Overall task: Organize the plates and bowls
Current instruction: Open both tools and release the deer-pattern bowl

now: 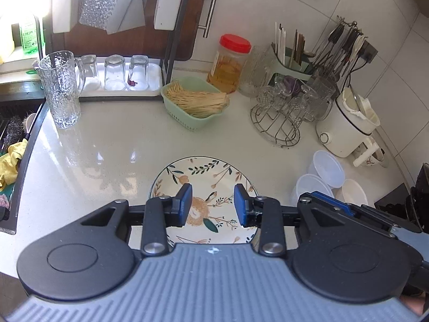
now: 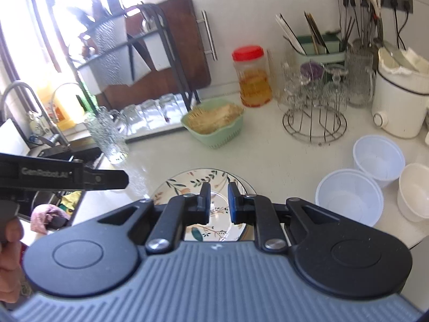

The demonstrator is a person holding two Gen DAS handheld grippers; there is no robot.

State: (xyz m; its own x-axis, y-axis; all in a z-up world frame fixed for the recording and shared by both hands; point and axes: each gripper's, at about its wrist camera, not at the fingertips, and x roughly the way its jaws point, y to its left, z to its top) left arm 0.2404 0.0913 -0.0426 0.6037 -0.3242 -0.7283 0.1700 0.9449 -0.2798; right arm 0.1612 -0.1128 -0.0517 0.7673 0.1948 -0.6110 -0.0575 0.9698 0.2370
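The left gripper [image 1: 213, 205] is hovering wide open over the floral plate [image 1: 198, 177] lying on the bench [image 1: 107, 155]; the right gripper [image 2: 217, 203], narrowly parted, is seemingly gripping nothing above it.

I am holding the left gripper [image 1: 213, 205] low and angled downward, its blue-padded fingers [image 1: 185, 204] spread wide apart with nothing between them. I am keeping the right gripper [image 2: 217, 203] just beside it at a similar tilt, its fingers [image 2: 233, 204] parted by a narrower gap, gripping nothing.
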